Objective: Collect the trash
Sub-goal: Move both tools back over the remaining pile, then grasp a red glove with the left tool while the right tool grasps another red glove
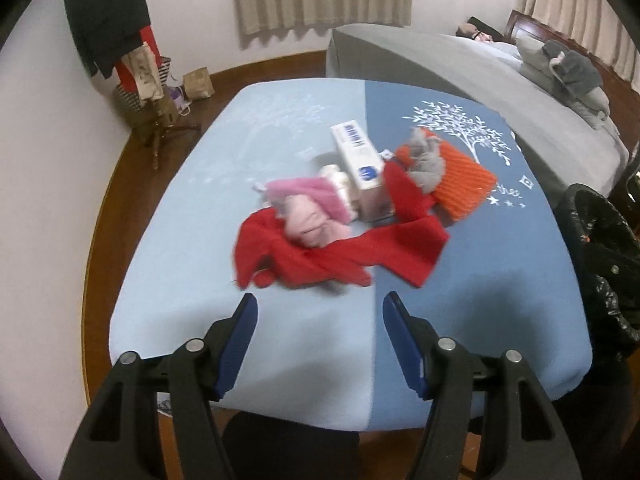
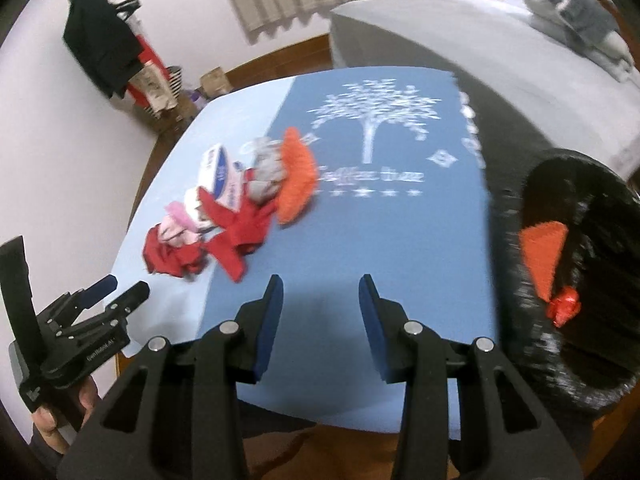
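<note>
A heap lies mid-table on the blue cloth point(image 1: 192, 264): a red cloth point(image 1: 340, 252), a pink cloth point(image 1: 308, 216), a white box point(image 1: 360, 156), an orange knitted piece point(image 1: 452, 184) and a grey crumpled thing point(image 1: 428, 160). My left gripper point(image 1: 320, 304) stands open just short of the red cloth, with nothing between its blue pads. My right gripper point(image 2: 320, 284) is open over bare dark-blue cloth point(image 2: 380, 240), right of the red cloth point(image 2: 240, 220) and left of the black-bagged bin point(image 2: 508, 240). Inside the bin lie an orange piece point(image 2: 542, 256) and a red wrapper point(image 2: 564, 306).
The left gripper point(image 2: 126, 286) shows at the right wrist view's left edge, held by a hand point(image 2: 52, 428). The bin point(image 1: 600, 232) stands off the table's right side. A grey bed point(image 1: 460, 64) with a person lying on it is behind, a coat stand point(image 1: 120, 40) at far left.
</note>
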### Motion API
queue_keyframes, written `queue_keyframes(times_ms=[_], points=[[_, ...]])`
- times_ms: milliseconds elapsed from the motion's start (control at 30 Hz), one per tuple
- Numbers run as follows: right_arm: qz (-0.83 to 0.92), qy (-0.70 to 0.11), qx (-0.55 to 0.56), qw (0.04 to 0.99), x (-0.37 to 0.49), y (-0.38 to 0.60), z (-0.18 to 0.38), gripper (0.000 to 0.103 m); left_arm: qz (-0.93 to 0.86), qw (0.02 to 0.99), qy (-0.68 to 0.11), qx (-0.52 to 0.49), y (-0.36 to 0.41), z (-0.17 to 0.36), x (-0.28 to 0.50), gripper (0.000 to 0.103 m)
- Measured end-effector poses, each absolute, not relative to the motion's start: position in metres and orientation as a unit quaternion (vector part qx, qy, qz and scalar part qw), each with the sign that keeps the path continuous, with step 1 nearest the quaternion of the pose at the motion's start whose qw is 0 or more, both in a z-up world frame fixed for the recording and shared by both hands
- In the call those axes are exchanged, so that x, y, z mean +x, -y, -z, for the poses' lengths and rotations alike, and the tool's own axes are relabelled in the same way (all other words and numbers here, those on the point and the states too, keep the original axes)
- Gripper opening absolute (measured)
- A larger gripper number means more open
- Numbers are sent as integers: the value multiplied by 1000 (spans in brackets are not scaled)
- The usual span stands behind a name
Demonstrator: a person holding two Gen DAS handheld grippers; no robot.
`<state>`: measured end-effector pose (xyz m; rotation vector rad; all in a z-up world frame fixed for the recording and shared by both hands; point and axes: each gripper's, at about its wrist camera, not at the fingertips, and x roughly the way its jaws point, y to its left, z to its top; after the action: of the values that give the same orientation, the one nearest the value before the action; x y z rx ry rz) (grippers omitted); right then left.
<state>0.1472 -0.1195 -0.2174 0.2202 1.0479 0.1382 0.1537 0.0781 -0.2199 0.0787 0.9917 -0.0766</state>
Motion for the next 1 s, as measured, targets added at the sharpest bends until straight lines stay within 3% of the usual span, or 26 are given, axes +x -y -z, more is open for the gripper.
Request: queue_keyframes(times_ms=[867, 933, 1000], points=[[-121, -535, 51, 835, 228, 22, 280, 38, 56, 875, -481, 16, -119, 248, 190, 65], [-126, -540, 53, 830, 231, 21, 285, 21, 58, 874, -483, 15, -117, 250, 193, 65], [-132, -546, 53, 825, 233, 20, 289, 10, 60, 872, -485, 12, -115, 253, 197, 65]])
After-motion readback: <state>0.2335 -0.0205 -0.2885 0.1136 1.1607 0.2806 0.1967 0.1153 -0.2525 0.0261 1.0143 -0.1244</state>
